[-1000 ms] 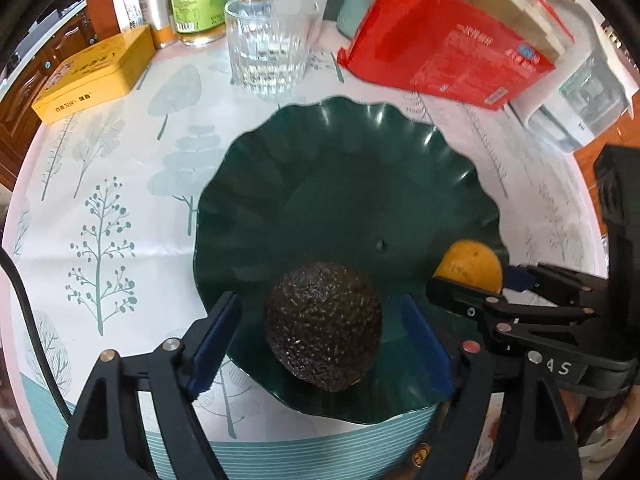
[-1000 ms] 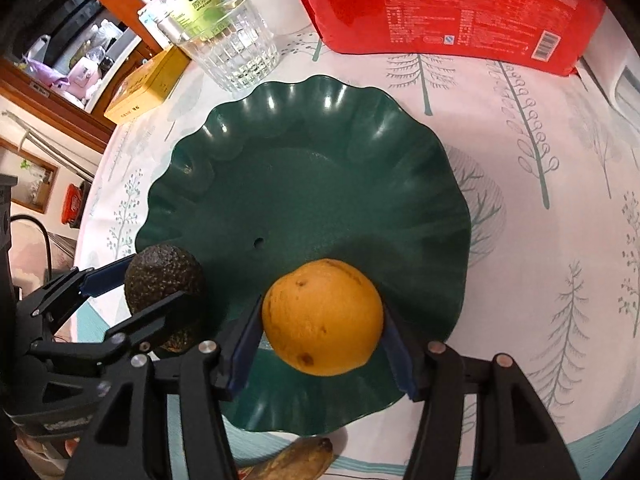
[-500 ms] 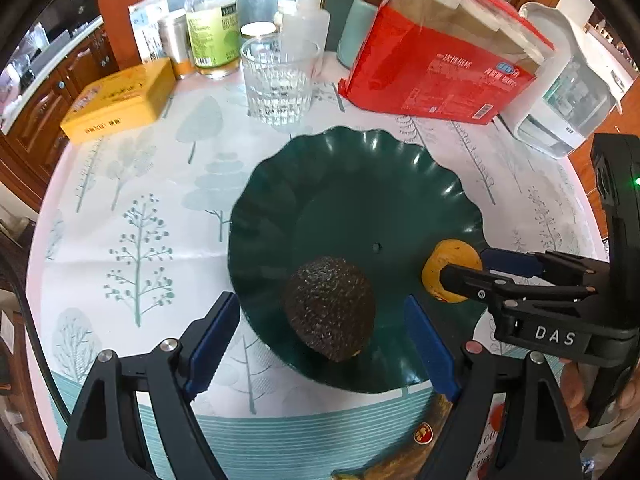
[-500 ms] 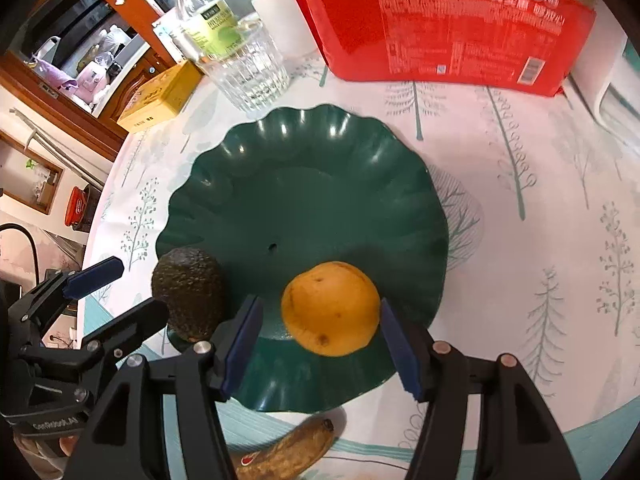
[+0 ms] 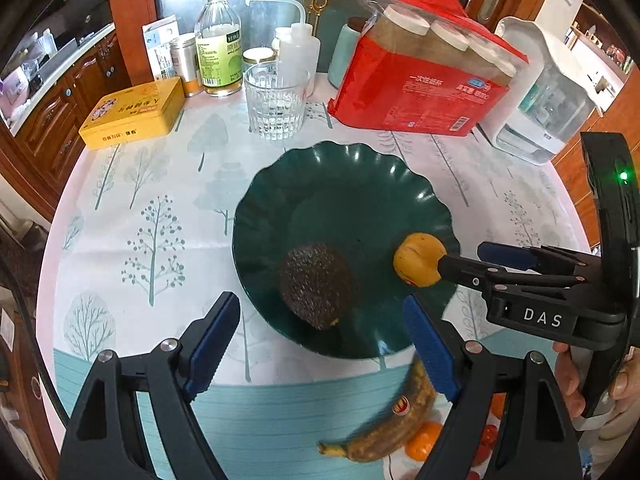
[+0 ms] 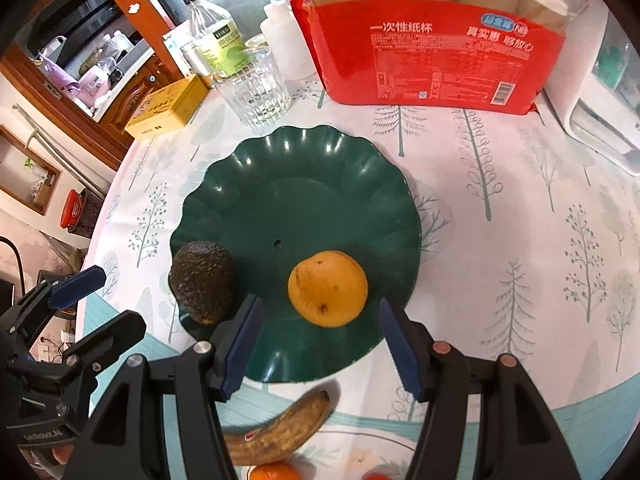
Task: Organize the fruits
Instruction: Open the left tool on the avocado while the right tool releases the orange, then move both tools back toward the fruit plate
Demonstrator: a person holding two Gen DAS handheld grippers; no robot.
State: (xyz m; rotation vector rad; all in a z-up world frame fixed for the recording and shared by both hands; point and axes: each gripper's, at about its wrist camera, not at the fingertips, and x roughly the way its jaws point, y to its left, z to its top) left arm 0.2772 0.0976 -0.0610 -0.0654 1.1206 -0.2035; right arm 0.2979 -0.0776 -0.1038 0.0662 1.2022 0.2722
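Note:
A dark avocado (image 5: 316, 286) (image 6: 202, 282) and an orange (image 5: 418, 258) (image 6: 328, 288) lie in the green scalloped plate (image 5: 340, 184) (image 6: 296, 184). Above the plate's near edge my left gripper (image 5: 320, 340) hangs open, empty, with the avocado below and beyond its blue pads. To its right, my right gripper (image 6: 318, 344) (image 5: 476, 256) is open too, raised off the orange. A brown-spotted banana (image 5: 388, 428) (image 6: 280, 428) lies on the tablecloth in front of the plate, with small orange fruits (image 5: 420, 444) (image 6: 274, 472) near it.
Behind the plate stand a ribbed glass (image 5: 276, 100), a yellow tin (image 5: 134, 112), bottles (image 5: 218, 40), a red pack of paper cups (image 5: 420, 80) and a white appliance (image 5: 548, 100). A person's hand (image 5: 592, 392) holds the right gripper's handle.
Both grippers have lifted up and back from the plate, leaving the avocado and the orange lying in it. The banana and small fruits have come into view below.

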